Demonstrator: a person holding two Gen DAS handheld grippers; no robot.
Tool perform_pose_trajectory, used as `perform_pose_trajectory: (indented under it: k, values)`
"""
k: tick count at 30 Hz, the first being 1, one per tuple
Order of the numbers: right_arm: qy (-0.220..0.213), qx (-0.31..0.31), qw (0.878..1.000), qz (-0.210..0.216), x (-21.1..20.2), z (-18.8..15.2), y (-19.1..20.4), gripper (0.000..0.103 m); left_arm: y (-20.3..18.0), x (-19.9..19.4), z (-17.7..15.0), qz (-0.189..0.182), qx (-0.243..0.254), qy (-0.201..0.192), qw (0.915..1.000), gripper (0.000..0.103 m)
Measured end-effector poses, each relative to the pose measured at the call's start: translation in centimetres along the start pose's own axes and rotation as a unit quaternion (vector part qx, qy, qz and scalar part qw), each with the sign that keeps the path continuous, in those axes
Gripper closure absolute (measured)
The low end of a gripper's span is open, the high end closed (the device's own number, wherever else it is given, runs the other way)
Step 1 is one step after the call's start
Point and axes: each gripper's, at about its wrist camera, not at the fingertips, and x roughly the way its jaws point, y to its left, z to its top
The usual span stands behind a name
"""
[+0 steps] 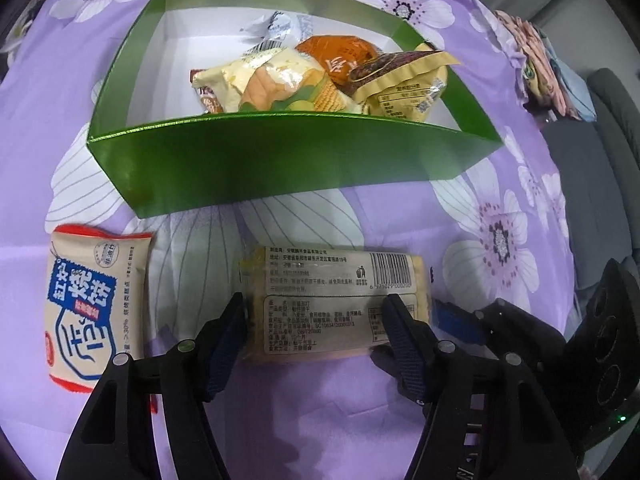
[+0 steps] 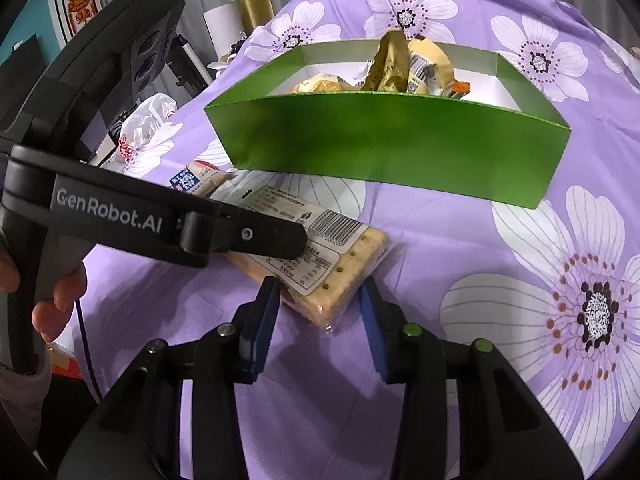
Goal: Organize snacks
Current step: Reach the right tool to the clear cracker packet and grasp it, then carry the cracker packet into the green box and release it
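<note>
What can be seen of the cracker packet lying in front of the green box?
The cracker packet is a flat rectangular pack in clear film, with pale, hole-dotted crackers showing through. It lies label up on the purple floral cloth, white printed label and barcode visible, just in front of the green box and apart from it. The left gripper straddles its width, fingers at the packet's sides; the right gripper brackets one corner. Whether the pads press yet is unclear.

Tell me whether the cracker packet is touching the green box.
Apart. The left wrist view shows a strip of purple floral cloth between the cracker packet and the green box; the right wrist view agrees.
</note>
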Motion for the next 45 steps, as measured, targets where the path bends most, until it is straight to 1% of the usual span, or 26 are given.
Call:
perform_pose_trajectory:
  k: [4, 10, 17, 24, 29, 34, 36, 40, 42, 45]
  values:
    - [-0.019, -0.002, 1.000, -0.004, -1.4, 0.3, 0.2, 0.062, -0.6, -1.6, 0.0, -0.015, 0.006, -0.018, 0.9997, 0.035]
    - [-0.055, -0.015, 0.998, -0.016, -3.9, 1.6, 0.7, 0.062, -1.6, -4.6, 0.5, -0.029, 0.023, -0.070, 0.9969, 0.035]
    - [-0.084, -0.040, 0.995, -0.031, -5.6, 3.8, 0.9, 0.062, -1.9, -5.6, 1.6, -0.049, 0.005, -0.100, 0.9938, 0.035]
    - [-0.098, -0.072, 0.992, -0.031, -6.0, 6.4, 1.4, 0.062, -1.1, -7.3, 3.0, -0.056, -0.016, -0.135, 0.9891, 0.035]
    - [-0.103, -0.098, 0.989, -0.028, -5.6, 8.8, 1.5, 0.062, -0.2, -8.2, 4.5, -0.058, -0.038, -0.164, 0.9841, 0.035]
    - [-0.098, -0.119, 0.988, -0.023, -4.5, 11.4, 1.1, 0.062, 1.5, -8.2, 6.0, -0.073, -0.075, -0.181, 0.9780, 0.035]
    - [-0.093, -0.126, 0.987, -0.021, -4.0, 12.3, 1.0, 0.062, 2.2, -7.9, 6.5, -0.077, -0.093, -0.184, 0.9755, 0.035]
    - [-0.082, -0.138, 0.987, -0.019, -2.6, 13.6, 0.7, 0.062, 3.1, -7.2, 7.4, -0.077, -0.111, -0.187, 0.9731, 0.035]
    - [-0.077, -0.141, 0.987, -0.022, -2.0, 14.1, 0.5, 0.060, 3.4, -6.8, 7.7, -0.083, -0.118, -0.185, 0.9721, 0.035]
    - [-0.069, -0.140, 0.987, -0.023, -1.2, 14.6, 0.0, 0.059, 3.5, -5.8, 8.3, -0.078, -0.124, -0.179, 0.9729, 0.035]
